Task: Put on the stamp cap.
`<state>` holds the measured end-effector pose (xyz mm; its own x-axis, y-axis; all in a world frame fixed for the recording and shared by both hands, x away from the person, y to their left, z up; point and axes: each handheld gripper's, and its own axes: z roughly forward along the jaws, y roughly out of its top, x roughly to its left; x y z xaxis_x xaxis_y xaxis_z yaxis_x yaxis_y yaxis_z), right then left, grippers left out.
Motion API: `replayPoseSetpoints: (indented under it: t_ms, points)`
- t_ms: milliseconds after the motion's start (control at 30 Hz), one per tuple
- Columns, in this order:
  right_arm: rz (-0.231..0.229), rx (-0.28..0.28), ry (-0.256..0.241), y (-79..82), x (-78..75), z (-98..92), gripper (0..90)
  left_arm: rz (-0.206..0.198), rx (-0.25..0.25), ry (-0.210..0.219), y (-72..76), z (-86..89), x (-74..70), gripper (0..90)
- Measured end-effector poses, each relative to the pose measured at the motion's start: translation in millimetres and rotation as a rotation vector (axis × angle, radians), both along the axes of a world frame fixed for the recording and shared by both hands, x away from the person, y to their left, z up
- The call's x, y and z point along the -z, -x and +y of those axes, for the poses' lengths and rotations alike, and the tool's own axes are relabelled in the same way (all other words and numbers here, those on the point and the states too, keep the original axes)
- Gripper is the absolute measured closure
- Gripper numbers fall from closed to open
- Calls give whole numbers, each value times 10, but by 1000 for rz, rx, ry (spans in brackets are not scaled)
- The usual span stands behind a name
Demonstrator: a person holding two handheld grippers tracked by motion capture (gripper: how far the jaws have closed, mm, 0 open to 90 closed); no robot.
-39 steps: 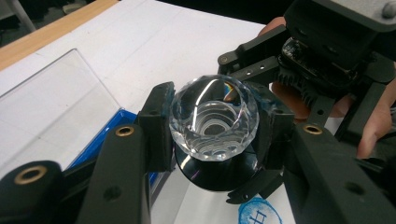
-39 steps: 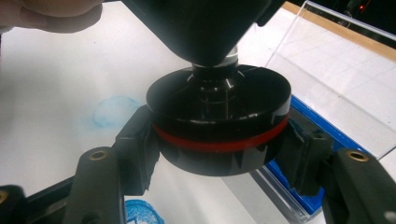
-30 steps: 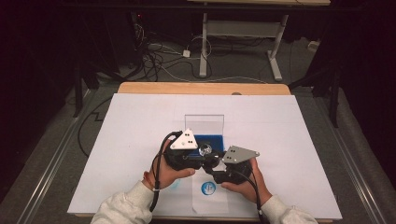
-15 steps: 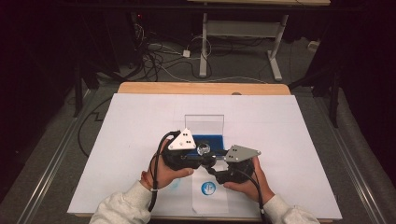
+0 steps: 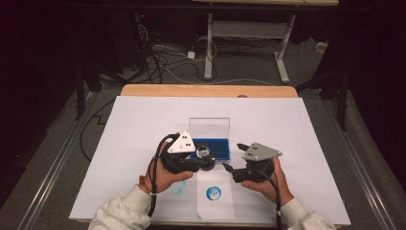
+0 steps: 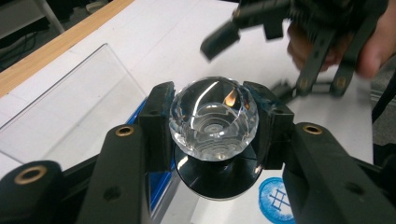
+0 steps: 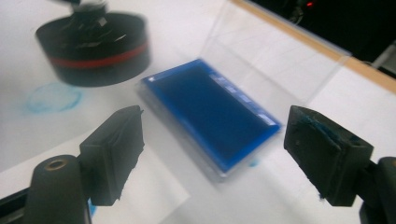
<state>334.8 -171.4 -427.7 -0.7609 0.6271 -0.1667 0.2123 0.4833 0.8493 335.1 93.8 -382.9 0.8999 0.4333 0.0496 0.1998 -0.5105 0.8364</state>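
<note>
A stamp with a faceted clear knob (image 6: 213,116) and a round black base (image 6: 217,175) hangs just above the table. My left gripper (image 5: 203,155) is shut on the knob, a pad pressed to each side. In the right gripper view the stamp base (image 7: 93,46) shows a red band. An open ink pad case with a blue pad (image 5: 213,147) lies just behind the stamp, its clear lid (image 5: 209,127) standing upright. My right gripper (image 5: 233,155) is open and holds nothing, to the right of the stamp, its jaws toward the blue pad (image 7: 212,121).
A white paper slip (image 5: 215,206) with a round blue stamped mark (image 5: 213,193) lies near the front edge. A faint blue smudge (image 5: 179,188) lies left of it. White paper covers the table (image 5: 297,124). The wooden edge (image 5: 206,91) runs along the back.
The two grippers have drawn apart: the right one has moved back to the right, away from the stamp, and the left has shifted slightly left with the stamp.
</note>
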Motion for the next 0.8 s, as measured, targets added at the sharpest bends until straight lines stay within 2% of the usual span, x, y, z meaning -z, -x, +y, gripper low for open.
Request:
replayPoseSetpoints:
  t_ms: [67, 333, 600, 800]
  points:
    - [-14, 28, -11, -11, -43, -61, 204, -1, -1, -10, -8, 10, 14, 549]
    - [-85, 102, 22, 33, -177, -249, 202, -9, -23, -37, -23, 39, 35, 549]
    - [-106, 164, 20, 113, -218, -492, 199, -20, -29, -58, -31, 63, 46, 549]
    - [-115, 199, 17, 204, -171, -624, 199, -31, -42, -67, -31, 105, 25, 549]
